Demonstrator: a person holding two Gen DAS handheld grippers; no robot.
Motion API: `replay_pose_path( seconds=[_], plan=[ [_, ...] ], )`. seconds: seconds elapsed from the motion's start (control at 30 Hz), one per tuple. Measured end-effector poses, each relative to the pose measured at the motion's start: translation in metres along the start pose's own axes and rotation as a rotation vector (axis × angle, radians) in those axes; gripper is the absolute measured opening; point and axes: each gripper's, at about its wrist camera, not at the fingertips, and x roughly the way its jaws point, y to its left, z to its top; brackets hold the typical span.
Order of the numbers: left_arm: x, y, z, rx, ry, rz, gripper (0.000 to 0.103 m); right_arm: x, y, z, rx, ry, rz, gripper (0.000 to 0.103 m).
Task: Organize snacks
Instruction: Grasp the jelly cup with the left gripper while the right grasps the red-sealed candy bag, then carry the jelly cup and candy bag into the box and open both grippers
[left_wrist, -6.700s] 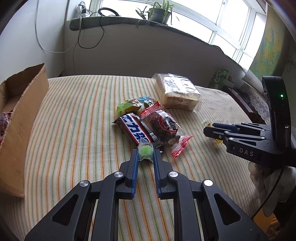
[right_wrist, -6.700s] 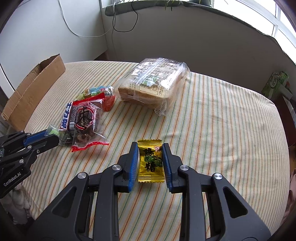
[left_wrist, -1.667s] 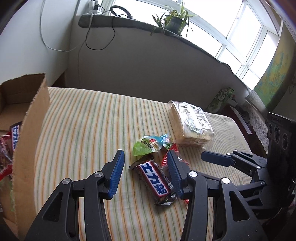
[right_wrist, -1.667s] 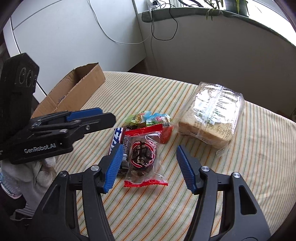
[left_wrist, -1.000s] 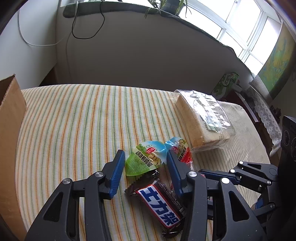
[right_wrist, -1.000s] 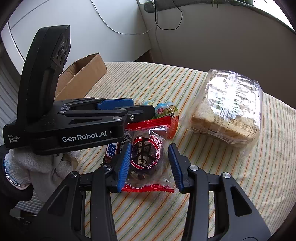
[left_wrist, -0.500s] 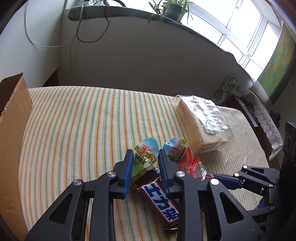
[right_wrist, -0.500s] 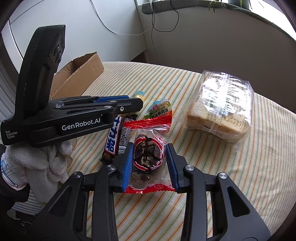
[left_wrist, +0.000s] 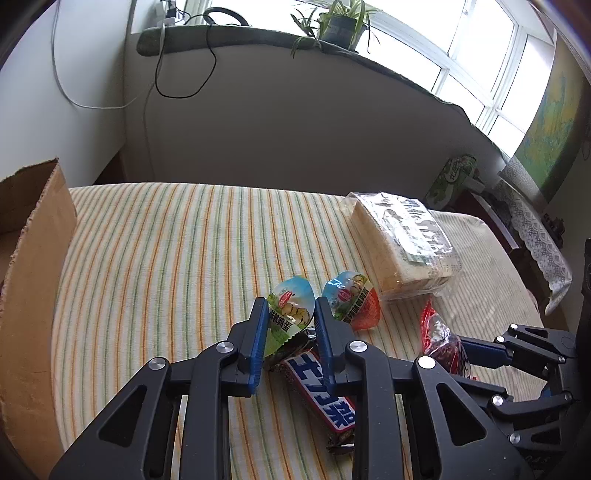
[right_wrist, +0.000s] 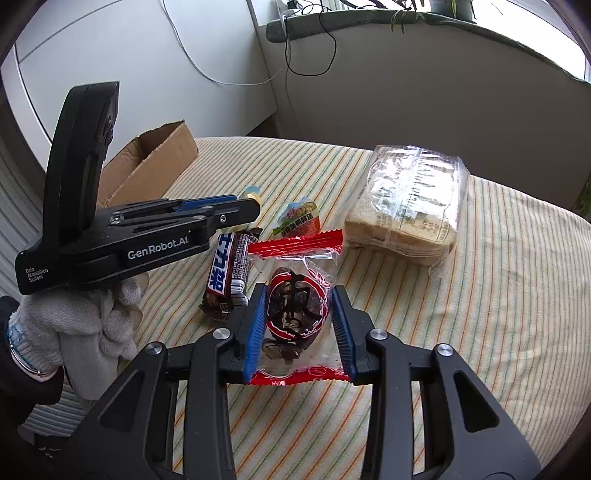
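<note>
My left gripper has its jaws closing on a green egg-snack packet, and the blue pads press its sides. That packet's top pokes up past the fingertips. Beside it lies a blue-and-orange packet of the same kind. Under my left gripper lies a chocolate bar. My right gripper is shut on a clear red-ended packet of dark dried fruit, held just above the striped cloth. In the right wrist view my left gripper reaches in from the left over the bar.
A bagged loaf of sliced bread lies at the far right of the striped table. An open cardboard box stands at the left edge. A white-gloved hand holds the left gripper. A wall and window sill run behind.
The left jaws came together from wide apart onto the green packet, which now stands pinched between the pads. The right jaws tightened on the dried-fruit packet and lifted it slightly.
</note>
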Motion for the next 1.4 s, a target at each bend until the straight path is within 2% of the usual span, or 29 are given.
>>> replay_pose_path(
  seconds=[0.33, 0.73, 1.07, 1.4],
  plan=[
    [-0.042, 0.003, -0.003, -0.025, -0.088, -0.011, 0.024, -0.024, 0.013, 0.011, -0.025, -0.048, 0.014, 0.036],
    [-0.104, 0.048, -0.009, -0.09, -0.199, 0.065, 0.024, -0.024, 0.067, 0.046, -0.113, -0.089, 0.067, 0.036],
    [-0.135, 0.092, -0.019, -0.157, -0.249, 0.139, 0.024, 0.001, 0.118, 0.093, -0.178, -0.094, 0.13, 0.036],
    [-0.151, 0.143, -0.03, -0.211, -0.268, 0.201, 0.024, 0.039, 0.168, 0.122, -0.241, -0.07, 0.157, 0.036]
  ],
)
